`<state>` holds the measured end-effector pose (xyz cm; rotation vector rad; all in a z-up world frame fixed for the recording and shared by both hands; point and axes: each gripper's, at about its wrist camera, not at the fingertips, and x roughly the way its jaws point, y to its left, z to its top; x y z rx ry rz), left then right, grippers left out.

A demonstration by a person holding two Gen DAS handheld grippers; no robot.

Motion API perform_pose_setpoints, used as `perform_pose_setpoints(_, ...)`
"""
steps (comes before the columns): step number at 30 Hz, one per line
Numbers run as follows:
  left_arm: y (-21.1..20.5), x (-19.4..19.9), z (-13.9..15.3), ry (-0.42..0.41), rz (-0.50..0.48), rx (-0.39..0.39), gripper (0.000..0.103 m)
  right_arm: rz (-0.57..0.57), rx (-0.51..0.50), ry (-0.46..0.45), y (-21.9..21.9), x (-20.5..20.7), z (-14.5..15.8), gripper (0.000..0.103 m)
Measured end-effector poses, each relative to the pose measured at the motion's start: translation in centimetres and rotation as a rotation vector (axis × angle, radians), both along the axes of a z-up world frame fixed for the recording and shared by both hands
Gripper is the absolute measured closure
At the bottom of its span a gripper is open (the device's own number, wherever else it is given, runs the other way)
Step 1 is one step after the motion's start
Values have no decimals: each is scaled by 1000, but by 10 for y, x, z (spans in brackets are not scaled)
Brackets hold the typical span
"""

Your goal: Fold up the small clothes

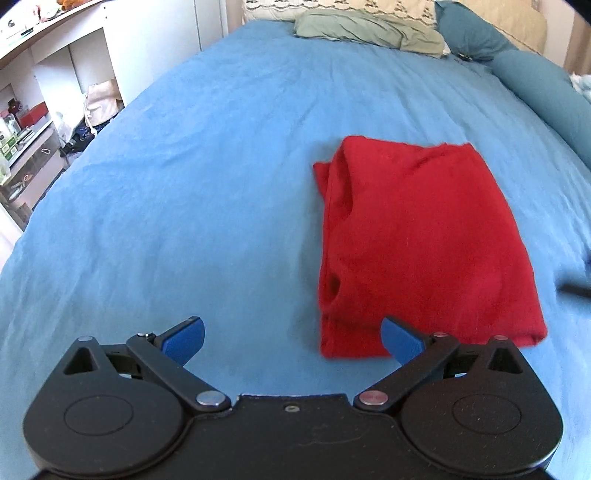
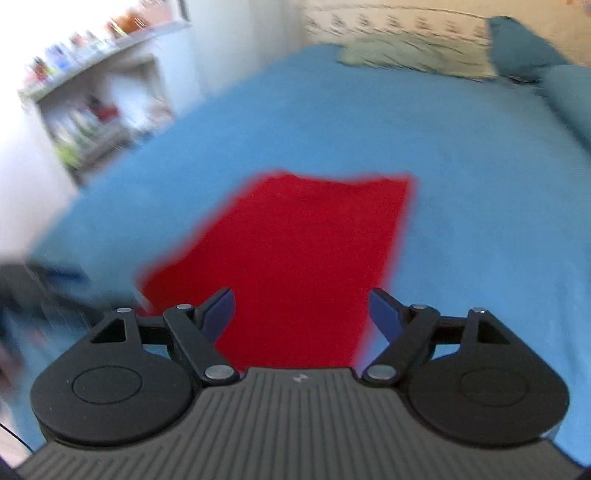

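Red garment [image 1: 417, 236] lies folded flat on the blue bed [image 1: 207, 177], long axis running from the tools toward the pillows [image 1: 369, 26], near short edge closest to the tools. Left tool [image 1: 291, 338] released, w/ nothing between its jaws, just left of garment's near corner. Right tool [image 2: 303, 314] released above garment's near end; right view blurred.

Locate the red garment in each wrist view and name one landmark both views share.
Left wrist: the red garment lies folded on the blue bedspread, right of centre, beyond the right finger.
Right wrist: it sits centre frame, blurred, reaching down between the open fingers.
Shared landmark: the green pillow at the bed's far end.
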<state>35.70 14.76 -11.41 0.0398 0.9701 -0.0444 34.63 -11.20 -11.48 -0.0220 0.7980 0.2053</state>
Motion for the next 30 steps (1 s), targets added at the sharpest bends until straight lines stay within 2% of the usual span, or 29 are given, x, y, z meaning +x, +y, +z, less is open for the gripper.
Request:
perform_pose_setpoints(3,-3,8,-2,6,19,-32,0,-38,-53,50,-13,-24,-27,10)
perform_pose_setpoints(6,-2,18,-6,19,30,-81,5,-81,-78,82,-14,-32,-51,15)
perform_pose_setpoints(8,-5,22,-9,37,23,-108,18,-107,-57,89,-16,-32,-60,19)
perform_pose_setpoints(14,-6,30,-16,97,32,-171,48,-137,-20,96,-13,-15,-80,30)
perform_pose_setpoints(16,-4,29,-15,104,38,-185,57,-157,3,89,-7,-15,-78,32)
perform_pose_setpoints(18,-3,30,-13,107,45,-187,62,-180,14,83,0,-19,-77,35)
perform_pose_setpoints(19,-3,29,-12,106,48,-186,68,-190,16,86,1,-19,-76,39)
perform_pose_setpoints(20,-3,28,-11,103,49,-180,81,-200,19,90,1,-20,-77,40)
perform_pose_setpoints(21,-3,28,-10,101,48,-172,86,-207,24,93,1,-20,-78,40)
perform_pose_setpoints(23,-4,26,-8,95,42,-171,93,-216,31,103,1,-20,-79,41)
perform_pose_setpoints(27,-8,26,-3,77,24,-149,94,-220,28,100,4,-17,-82,42)
perform_pose_setpoints(30,-7,21,6,70,34,-157,94,-235,47,80,3,-15,-78,76)
